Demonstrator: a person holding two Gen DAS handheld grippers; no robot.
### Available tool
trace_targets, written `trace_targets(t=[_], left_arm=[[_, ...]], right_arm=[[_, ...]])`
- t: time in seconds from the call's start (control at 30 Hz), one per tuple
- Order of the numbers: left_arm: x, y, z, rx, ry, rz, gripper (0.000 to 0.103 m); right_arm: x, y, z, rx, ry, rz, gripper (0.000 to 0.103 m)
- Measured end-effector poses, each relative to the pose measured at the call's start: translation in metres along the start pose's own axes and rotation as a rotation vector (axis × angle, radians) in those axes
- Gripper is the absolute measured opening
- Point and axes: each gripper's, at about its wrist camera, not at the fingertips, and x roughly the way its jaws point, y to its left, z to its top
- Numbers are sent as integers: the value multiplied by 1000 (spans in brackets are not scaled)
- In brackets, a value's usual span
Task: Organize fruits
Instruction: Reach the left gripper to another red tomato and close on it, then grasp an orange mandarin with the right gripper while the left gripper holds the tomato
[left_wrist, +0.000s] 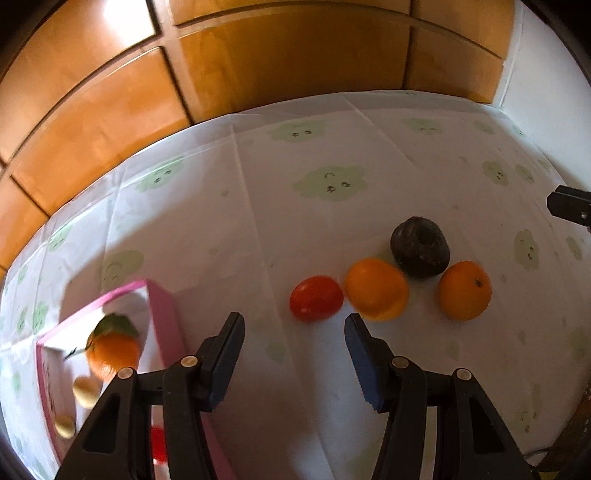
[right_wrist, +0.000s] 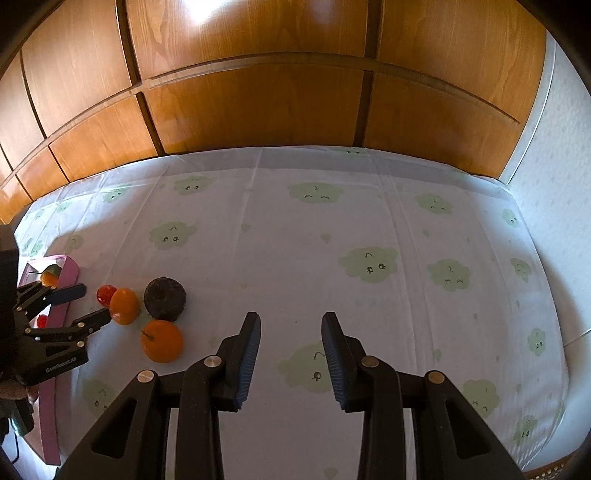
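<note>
On the cloth lie a red tomato (left_wrist: 316, 298), two oranges (left_wrist: 376, 288) (left_wrist: 464, 290) and a dark round fruit (left_wrist: 420, 246), close together. My left gripper (left_wrist: 293, 326) hovers just short of the tomato, open and empty. A pink-rimmed box (left_wrist: 162, 314) to its left holds a leafy orange (left_wrist: 112, 354), small yellowish fruits (left_wrist: 86, 391) and something red. In the right wrist view my right gripper (right_wrist: 291, 325) is open over bare cloth, with nothing between its fingers. To its left are the nearest orange (right_wrist: 162, 340), the dark fruit (right_wrist: 165, 298) and the left gripper (right_wrist: 94, 302).
A white tablecloth (right_wrist: 332, 229) printed with green clouds covers the table. Wooden panelling (right_wrist: 258, 92) rises right behind its far edge, and a white wall (right_wrist: 561, 184) stands on the right. The right gripper's fingertip (left_wrist: 570, 208) shows at the right edge of the left wrist view.
</note>
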Motion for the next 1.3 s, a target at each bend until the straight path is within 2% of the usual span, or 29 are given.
trace_targets(t=[0.33, 0.5, 0.63, 0.77, 0.9, 1.13, 1.23, 1.3], left_arm=[[19, 2, 18, 54, 20, -52, 57], [24, 2, 25, 53, 21, -75, 49], [21, -3, 22, 58, 17, -82, 31], [8, -9, 7, 21, 7, -85, 31], [-9, -13, -17, -36, 0, -109, 31], [-35, -34, -69, -96, -15, -124, 31], [-35, -42, -80, -89, -43, -96, 31], [-35, -45, -83, -83, -54, -85, 31]], right_arm=[[0, 0, 0, -1, -2, 3, 35], [0, 1, 0, -5, -1, 3, 35], [0, 1, 0, -5, 4, 3, 35], [2, 1, 0, -2, 10, 8, 35], [6, 2, 0, 6, 27, 68, 34], [16, 15, -5, 6, 99, 266, 34], [18, 36, -10, -67, 119, 296, 34], [18, 49, -15, -109, 125, 313, 38]])
